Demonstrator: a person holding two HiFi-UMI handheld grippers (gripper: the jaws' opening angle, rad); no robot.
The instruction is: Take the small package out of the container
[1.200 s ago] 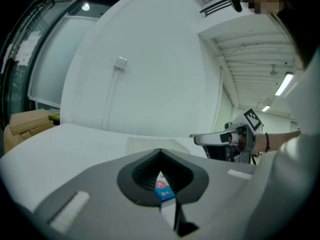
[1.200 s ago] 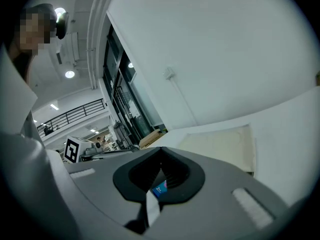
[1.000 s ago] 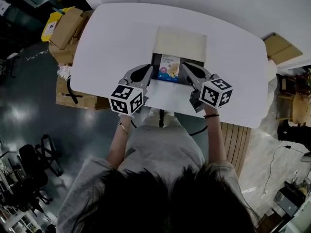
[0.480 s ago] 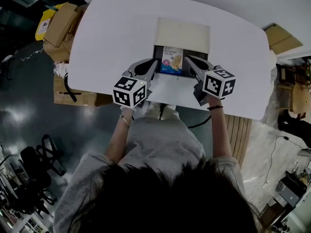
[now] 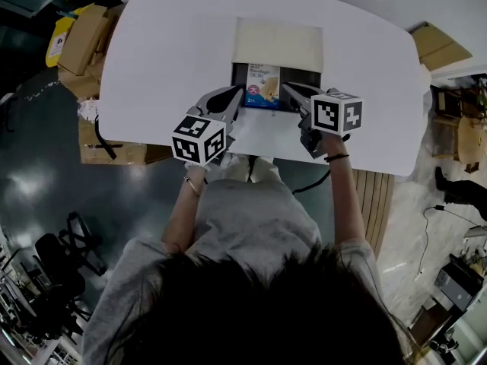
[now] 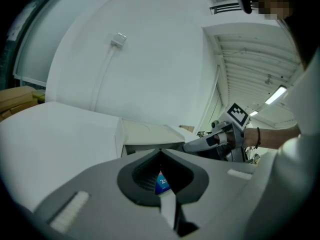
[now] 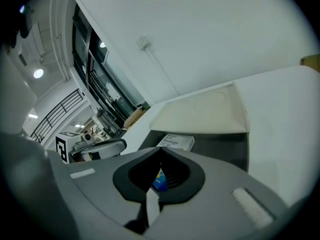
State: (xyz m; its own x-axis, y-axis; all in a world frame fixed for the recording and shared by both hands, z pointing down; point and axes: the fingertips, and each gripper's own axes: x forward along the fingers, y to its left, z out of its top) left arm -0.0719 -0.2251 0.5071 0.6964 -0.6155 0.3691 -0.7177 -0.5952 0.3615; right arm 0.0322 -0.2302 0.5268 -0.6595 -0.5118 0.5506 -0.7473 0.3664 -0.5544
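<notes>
A small white and blue package [image 5: 263,86] lies flat in the dark inside of an open box [image 5: 304,78] on the white table. The box's beige lid [image 5: 277,44] is folded back on the far side. My left gripper [image 5: 239,91] is shut, its tips at the box's near left edge beside the package. My right gripper [image 5: 286,88] is shut too, at the near right of the package. The left gripper view shows a blue corner of the package [image 6: 161,184] below the closed tips [image 6: 160,152]. In the right gripper view the package [image 7: 175,142] lies beyond the closed tips [image 7: 160,150]. Neither gripper holds anything.
The white table [image 5: 167,59] has a rounded edge close to the person's body. Cardboard boxes [image 5: 80,44] are stacked on the floor at the left, and more cardboard [image 5: 437,52] lies at the right. A white sheet [image 5: 270,131] lies between the box and the table's near edge.
The head view has shifted a little. Both grippers stay shut on either side of the package at the box's near edge, with hardly any movement relative to it.
</notes>
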